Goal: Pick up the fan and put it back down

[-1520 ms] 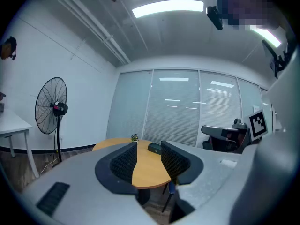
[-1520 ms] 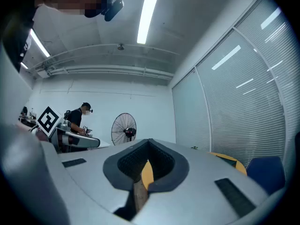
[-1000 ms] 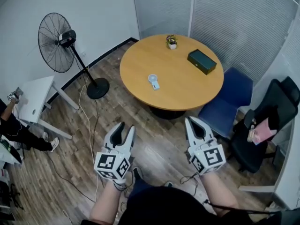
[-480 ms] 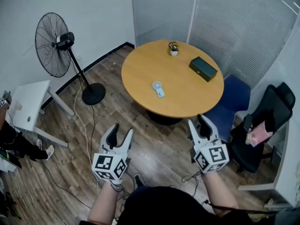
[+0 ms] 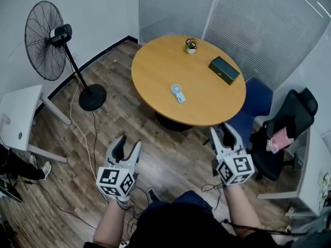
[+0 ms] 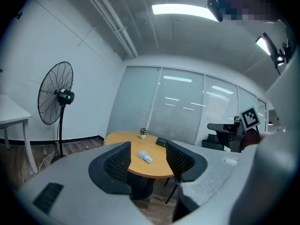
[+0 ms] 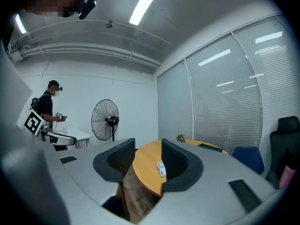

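A small white hand-held fan (image 5: 177, 92) lies flat near the middle of the round wooden table (image 5: 155, 68). It also shows between the jaws in the left gripper view as the small fan (image 6: 145, 157), and in the right gripper view as the small fan (image 7: 161, 168), far ahead of both. My left gripper (image 5: 128, 144) is open and empty above the floor, short of the table. My right gripper (image 5: 221, 133) is near the table's front right edge. Its jaws have just been opening and nothing is between them.
A tall black pedestal fan (image 5: 46, 40) stands at the left wall, its cable trailing over the wood floor. On the table are a dark green box (image 5: 223, 70) and a small potted plant (image 5: 191, 46). A blue chair (image 5: 254, 105), a black chair (image 5: 283, 133) and a white desk (image 5: 20, 119) surround it. A person (image 7: 47, 108) stands at the left.
Both grippers have moved forward toward the table. The right gripper's jaws, shut a second ago, now stand apart. The small fan has not moved.
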`<state>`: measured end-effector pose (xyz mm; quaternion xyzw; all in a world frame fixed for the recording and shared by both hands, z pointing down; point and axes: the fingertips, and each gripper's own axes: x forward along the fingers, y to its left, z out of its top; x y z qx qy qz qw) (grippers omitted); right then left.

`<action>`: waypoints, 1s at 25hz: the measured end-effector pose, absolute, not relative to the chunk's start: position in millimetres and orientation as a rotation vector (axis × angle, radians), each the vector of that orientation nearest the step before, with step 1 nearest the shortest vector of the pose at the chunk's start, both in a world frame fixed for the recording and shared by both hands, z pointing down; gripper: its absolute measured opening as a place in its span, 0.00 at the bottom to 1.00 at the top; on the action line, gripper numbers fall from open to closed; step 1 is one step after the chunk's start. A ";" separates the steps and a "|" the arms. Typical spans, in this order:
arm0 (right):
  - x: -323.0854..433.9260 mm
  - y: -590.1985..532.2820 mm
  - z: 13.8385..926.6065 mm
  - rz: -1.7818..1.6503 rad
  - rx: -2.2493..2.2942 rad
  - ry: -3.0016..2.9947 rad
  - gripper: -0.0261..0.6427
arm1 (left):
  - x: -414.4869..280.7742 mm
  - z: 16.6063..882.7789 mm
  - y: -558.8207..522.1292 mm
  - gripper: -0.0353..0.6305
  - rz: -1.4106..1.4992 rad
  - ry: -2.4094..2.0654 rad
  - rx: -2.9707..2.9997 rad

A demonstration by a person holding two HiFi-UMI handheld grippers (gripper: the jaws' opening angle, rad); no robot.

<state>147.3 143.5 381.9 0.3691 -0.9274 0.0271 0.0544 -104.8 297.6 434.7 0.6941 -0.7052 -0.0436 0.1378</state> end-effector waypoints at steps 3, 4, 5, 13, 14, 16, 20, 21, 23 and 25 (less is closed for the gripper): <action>132.2 139.5 390.0 0.095 1.108 -2.788 0.31 | -120.5 443.5 292.2 0.40 -0.139 -2.020 1.992; 127.9 135.9 392.6 0.097 1.104 -2.784 0.31 | -124.1 445.9 287.9 0.40 -0.142 -2.016 1.990; 124.2 131.1 395.5 0.098 1.100 -2.780 0.31 | -126.9 448.4 282.8 0.40 -0.142 -2.013 1.989; 89.6 58.7 425.1 0.283 1.050 -2.825 0.31 | -142.7 466.5 240.7 0.40 -0.055 -2.040 1.925; 83.4 46.6 426.6 0.300 1.039 -2.834 0.31 | -146.6 465.4 234.5 0.40 -0.043 -2.053 1.915; 72.0 21.3 429.2 0.330 1.018 -2.849 0.31 | -155.0 461.0 218.8 0.40 -0.020 -2.079 1.896; 52.9 -30.4 444.1 0.376 0.965 -2.856 0.30 | -166.3 454.0 172.3 0.40 0.017 -2.112 1.876; 49.6 -42.2 449.3 0.387 0.951 -2.854 0.30 | -165.5 454.2 159.5 0.40 0.022 -2.111 1.874; 45.4 -62.1 458.5 0.407 0.925 -2.848 0.30 | -160.1 457.2 136.2 0.40 0.036 -2.097 1.871; 43.3 -76.8 466.2 0.425 0.901 -2.841 0.30 | -153.8 463.0 117.3 0.40 0.055 -2.079 1.867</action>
